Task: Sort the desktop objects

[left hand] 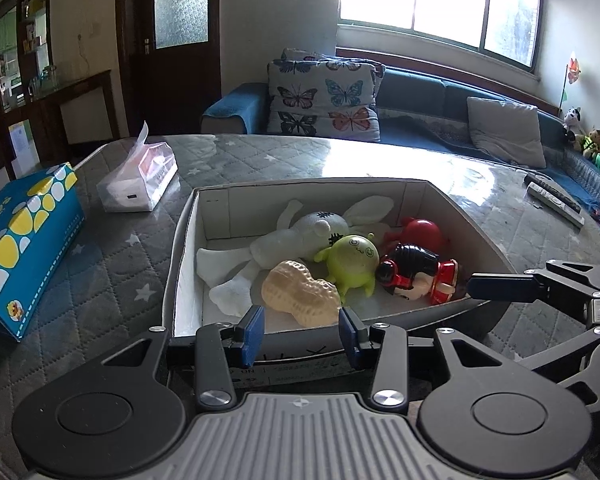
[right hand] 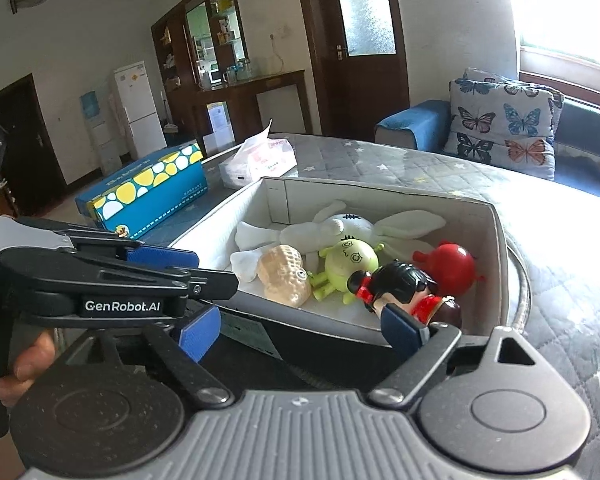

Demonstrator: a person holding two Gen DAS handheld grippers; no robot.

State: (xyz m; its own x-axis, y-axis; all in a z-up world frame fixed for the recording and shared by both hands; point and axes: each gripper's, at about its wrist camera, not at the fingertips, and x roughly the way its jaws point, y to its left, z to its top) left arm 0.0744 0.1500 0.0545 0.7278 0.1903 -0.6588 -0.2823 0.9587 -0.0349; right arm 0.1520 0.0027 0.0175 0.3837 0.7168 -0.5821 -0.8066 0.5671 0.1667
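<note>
A white cardboard box (left hand: 188,248) sits on the quilted table and holds a white plush rabbit (left hand: 300,232), a tan peanut toy (left hand: 300,298), a green round toy (left hand: 350,260), a red round toy (left hand: 422,232) and a black-haired doll in red (left hand: 416,276). My left gripper (left hand: 302,338) is open and empty at the box's near wall, just in front of the peanut. My right gripper (right hand: 300,334) is open and empty at the box's near right corner, its right finger (right hand: 402,330) close to the doll (right hand: 400,286). The box (right hand: 500,248) and the left gripper (right hand: 160,280) also show in the right wrist view.
A blue tissue box with yellow and white spots (left hand: 24,240) lies at the table's left. A soft tissue pack (left hand: 140,186) lies behind it. Remote controls (left hand: 556,200) lie at the far right edge. A sofa with a butterfly cushion (left hand: 324,100) stands behind the table.
</note>
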